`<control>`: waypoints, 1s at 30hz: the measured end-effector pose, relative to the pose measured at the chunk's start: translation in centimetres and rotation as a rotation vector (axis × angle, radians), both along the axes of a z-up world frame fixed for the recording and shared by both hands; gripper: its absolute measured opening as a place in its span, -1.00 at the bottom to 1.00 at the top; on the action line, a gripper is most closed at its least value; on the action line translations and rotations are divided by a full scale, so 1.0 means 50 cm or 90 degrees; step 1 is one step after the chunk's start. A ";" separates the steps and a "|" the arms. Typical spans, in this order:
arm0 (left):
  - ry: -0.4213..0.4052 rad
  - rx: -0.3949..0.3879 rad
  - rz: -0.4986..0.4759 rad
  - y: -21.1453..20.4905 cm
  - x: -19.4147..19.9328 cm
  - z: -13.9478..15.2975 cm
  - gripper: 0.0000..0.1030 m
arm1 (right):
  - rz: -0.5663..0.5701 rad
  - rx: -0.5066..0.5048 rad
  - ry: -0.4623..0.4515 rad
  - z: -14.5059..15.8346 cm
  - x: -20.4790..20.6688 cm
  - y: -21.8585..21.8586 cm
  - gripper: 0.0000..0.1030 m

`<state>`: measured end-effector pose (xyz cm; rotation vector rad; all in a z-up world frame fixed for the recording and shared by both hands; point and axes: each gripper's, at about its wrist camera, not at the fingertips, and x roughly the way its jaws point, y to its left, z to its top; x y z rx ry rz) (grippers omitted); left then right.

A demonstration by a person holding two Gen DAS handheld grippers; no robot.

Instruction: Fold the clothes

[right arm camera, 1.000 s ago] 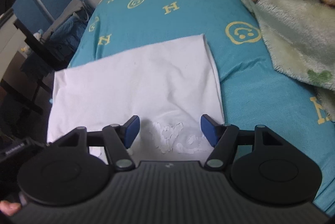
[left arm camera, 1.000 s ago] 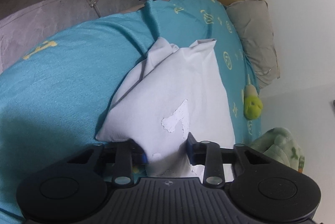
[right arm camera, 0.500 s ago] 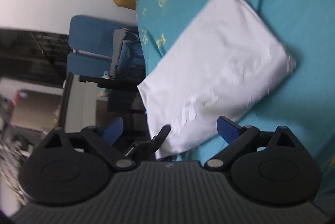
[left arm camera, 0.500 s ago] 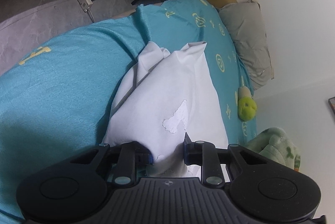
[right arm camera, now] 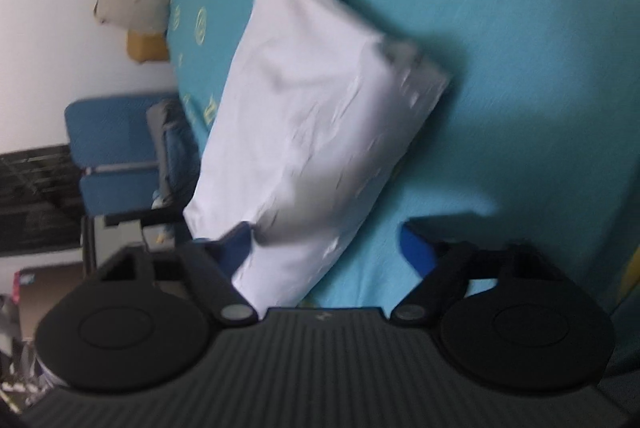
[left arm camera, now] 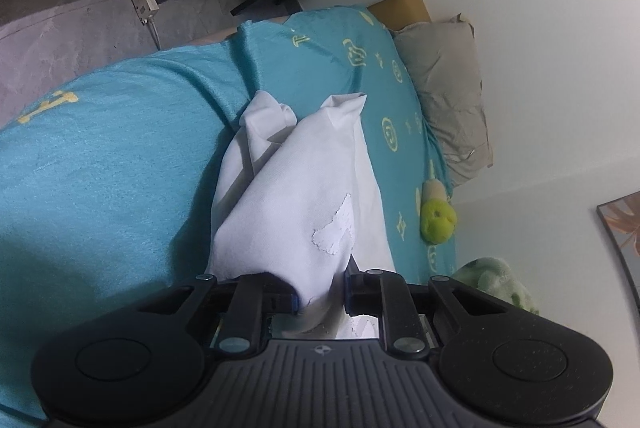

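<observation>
The left gripper point(left arm camera: 320, 298) is clamping the white garment point(left arm camera: 304, 196), lifting it off the teal bedspread point(left arm camera: 100, 168), while the right gripper point(right arm camera: 324, 240) is gaping wide and empty beside it; carrying the raised edge evenly is advisable.

Surface and material notes, both wrist views.

White garment point(left arm camera: 296, 200): matt woven cloth, softly creased, with a cracked, flaking print patch point(left arm camera: 334, 232) near the left gripper point(left arm camera: 320, 298). Bedspread point(left arm camera: 120, 156) under the garment: teal cloth with a slight sheen and short nap. Pillow point(left arm camera: 448, 96) beyond the garment: beige matt cloth, wrinkled. Green blanket point(left arm camera: 492, 280) beside the garment: fluffy fleece. Both gripper bodies, including the right gripper point(right arm camera: 326, 242): matt black ribbed plastic with metal-looking pivot screws.
</observation>
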<state>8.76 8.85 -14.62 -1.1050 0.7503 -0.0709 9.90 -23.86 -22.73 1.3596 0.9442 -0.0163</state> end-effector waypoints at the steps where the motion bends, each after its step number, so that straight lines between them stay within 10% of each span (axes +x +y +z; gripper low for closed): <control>1: -0.001 -0.001 0.000 0.001 -0.001 0.001 -0.63 | -0.008 -0.016 -0.005 0.002 0.001 -0.003 0.30; 8: -0.008 -0.003 -0.005 -0.003 -0.005 0.015 -0.64 | -0.022 -0.084 -0.046 0.026 0.003 -0.002 -0.52; 19: -0.012 -0.041 -0.029 0.050 -0.085 0.171 -0.66 | 0.036 -0.168 -0.148 0.210 -0.098 0.016 -0.61; 30: -0.045 -0.019 -0.134 -0.124 -0.023 0.380 -0.67 | -0.013 -0.136 -0.195 0.379 -0.130 -0.137 -0.61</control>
